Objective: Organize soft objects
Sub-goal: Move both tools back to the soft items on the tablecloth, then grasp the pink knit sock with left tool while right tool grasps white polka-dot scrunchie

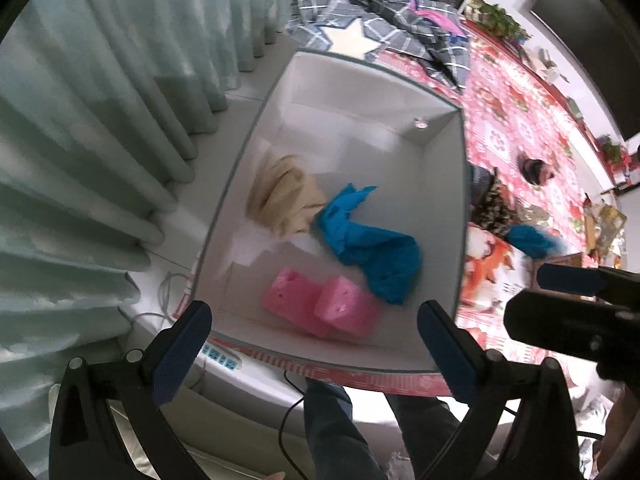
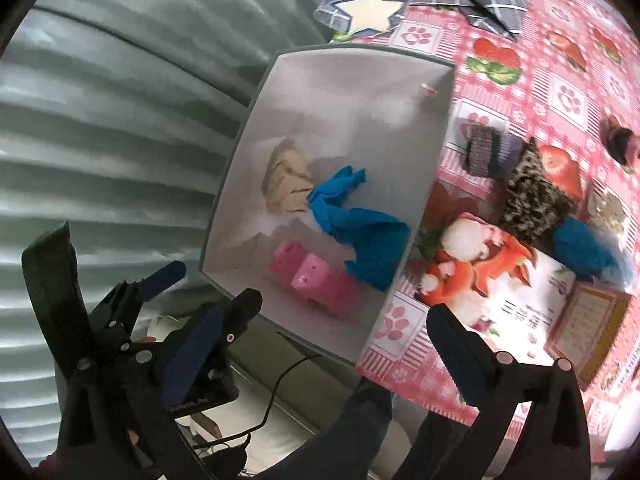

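A white open box [image 1: 460,208] [image 2: 224,216] stands at the table's near left corner. Inside lie a beige cloth [image 1: 284,194] [image 2: 288,178], a blue cloth [image 1: 372,240] [image 2: 360,232] and two pink sponges [image 1: 320,306] [image 2: 316,280]. My left gripper [image 1: 316,336] is open and empty, above the box's near edge; it also shows in the right wrist view [image 2: 192,284]. My right gripper [image 2: 332,344] is open and empty, above the box's near right corner. On the table right of the box lie a leopard-print soft piece [image 2: 532,196] [image 1: 494,208], a blue fluffy item [image 2: 584,252] [image 1: 532,240] and a dark knitted piece [image 2: 484,150].
The table has a red-pink patterned cover [image 2: 560,92]. A printed card [image 2: 492,280] and a small framed box [image 2: 588,328] lie near the right gripper. A grey checked cloth with a star [image 1: 360,36] lies behind the box. Curtains [image 1: 100,120] hang at left. A power strip [image 1: 224,360] lies below.
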Demonstrator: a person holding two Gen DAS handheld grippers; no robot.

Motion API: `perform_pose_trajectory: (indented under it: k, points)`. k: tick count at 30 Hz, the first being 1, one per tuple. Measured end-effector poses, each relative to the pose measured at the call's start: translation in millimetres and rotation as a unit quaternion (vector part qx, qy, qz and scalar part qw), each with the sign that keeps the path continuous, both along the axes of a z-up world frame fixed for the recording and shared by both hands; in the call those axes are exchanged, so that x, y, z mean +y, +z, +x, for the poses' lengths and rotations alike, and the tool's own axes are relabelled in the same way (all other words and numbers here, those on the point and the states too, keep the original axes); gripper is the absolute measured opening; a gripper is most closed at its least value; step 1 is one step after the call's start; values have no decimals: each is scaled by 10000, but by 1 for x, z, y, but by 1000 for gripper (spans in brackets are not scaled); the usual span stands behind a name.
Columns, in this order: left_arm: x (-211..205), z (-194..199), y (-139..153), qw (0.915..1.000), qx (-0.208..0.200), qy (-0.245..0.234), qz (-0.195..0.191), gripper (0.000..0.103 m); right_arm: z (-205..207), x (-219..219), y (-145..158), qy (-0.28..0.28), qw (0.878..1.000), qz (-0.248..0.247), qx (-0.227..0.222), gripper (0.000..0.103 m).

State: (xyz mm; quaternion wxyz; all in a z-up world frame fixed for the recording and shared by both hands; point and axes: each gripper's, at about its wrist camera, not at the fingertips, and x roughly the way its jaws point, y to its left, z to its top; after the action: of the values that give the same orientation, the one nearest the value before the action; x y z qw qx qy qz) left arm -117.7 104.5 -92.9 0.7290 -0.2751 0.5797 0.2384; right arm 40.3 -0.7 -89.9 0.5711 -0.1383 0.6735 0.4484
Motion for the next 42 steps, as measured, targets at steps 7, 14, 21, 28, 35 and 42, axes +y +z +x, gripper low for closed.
perform_pose_trajectory:
  k: [7, 14, 21, 28, 35, 42]
  points:
    - [-22, 36, 17, 9984, -121, -531, -129, 103, 33, -48, 19, -597, 9980, -44, 205, 103]
    - [-64, 81, 37, 9903, -272, -1356, -111, 103, 80, -132, 42, -1677, 9838, 112, 617, 103]
    - [-90, 143, 32, 9825, -139, -1845, -201, 103, 136, -221, 51, -2856, 9571, -11, 496, 103]
    - [-109, 211, -12, 9776, 413, -1948, -686, 103, 179, -259, 18, -3283, 9426, -288, 541, 103]
    - [-119, 257, -69, 9701, 1248, -1847, -957, 103, 218, -253, -44, -3044, 9462, -678, 858, 103]
    - [-124, 282, -109, 9626, 1851, -1661, -1072, 103, 243, -225, -96, -2748, 9532, -896, 891, 103]
